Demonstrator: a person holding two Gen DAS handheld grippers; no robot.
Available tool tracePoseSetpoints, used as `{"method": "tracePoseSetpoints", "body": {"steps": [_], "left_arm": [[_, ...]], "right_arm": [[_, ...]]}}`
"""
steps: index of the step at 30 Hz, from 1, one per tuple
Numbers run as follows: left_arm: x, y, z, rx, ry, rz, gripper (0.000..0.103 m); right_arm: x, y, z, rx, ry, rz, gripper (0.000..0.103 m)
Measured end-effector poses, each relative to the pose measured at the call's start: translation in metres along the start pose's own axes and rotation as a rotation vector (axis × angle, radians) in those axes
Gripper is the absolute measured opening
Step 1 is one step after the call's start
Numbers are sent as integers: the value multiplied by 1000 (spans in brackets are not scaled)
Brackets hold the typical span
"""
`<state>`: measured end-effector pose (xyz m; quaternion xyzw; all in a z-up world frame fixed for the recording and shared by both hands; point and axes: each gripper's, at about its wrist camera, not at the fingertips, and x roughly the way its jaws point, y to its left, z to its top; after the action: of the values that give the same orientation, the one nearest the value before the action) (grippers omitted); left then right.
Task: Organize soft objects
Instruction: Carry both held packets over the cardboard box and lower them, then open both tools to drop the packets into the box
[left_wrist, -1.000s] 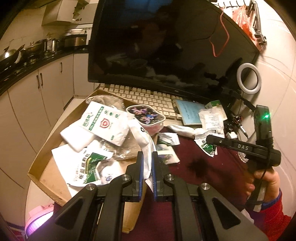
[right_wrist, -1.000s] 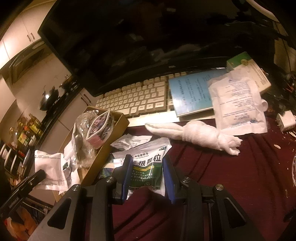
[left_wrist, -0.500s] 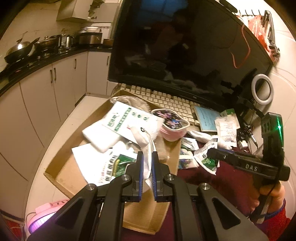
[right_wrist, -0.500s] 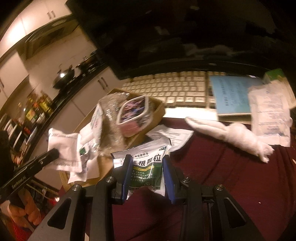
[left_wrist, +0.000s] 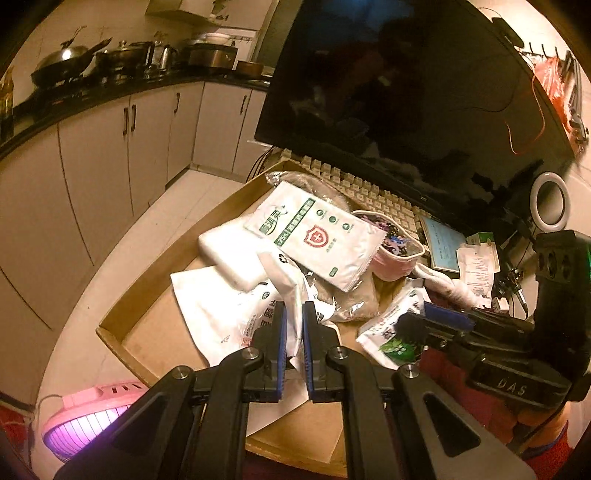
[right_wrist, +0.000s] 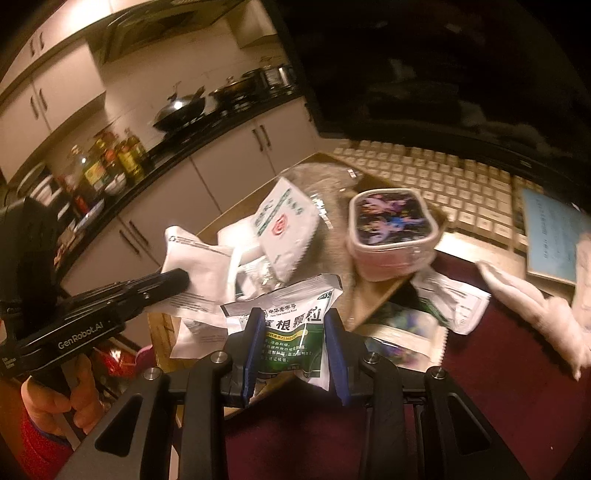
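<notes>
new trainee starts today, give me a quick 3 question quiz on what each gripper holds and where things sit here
1. True or false: the left gripper is shut on a thin white packet.
2. What is between the right gripper's fingers: A a towel, B a green and white sachet, C a keyboard?
3. Fill in: the floral-lidded tub sits in the ___ tray.

Key: 1 true; 2 B; 3 cardboard.

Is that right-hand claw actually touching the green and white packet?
Touching: the right wrist view shows the right gripper with both blue pads pressed against the green and white packet.
</notes>
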<state>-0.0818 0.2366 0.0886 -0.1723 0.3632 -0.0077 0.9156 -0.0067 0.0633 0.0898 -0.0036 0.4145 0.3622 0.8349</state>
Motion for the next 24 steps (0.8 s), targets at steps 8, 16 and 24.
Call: {"method": "tracePoseSetpoints", "body": {"steps": [8, 16, 24], "left_arm": [[1, 5, -2, 0, 1, -7, 8], [0, 5, -3, -6, 11, 4, 11], [-10, 2, -2, -22, -23, 32, 60]], "right_arm": [[31, 14, -4, -66, 36, -13, 36], [37, 12, -7, -59, 42, -6, 48], [16, 11, -9, -53, -10, 8, 64]]}}
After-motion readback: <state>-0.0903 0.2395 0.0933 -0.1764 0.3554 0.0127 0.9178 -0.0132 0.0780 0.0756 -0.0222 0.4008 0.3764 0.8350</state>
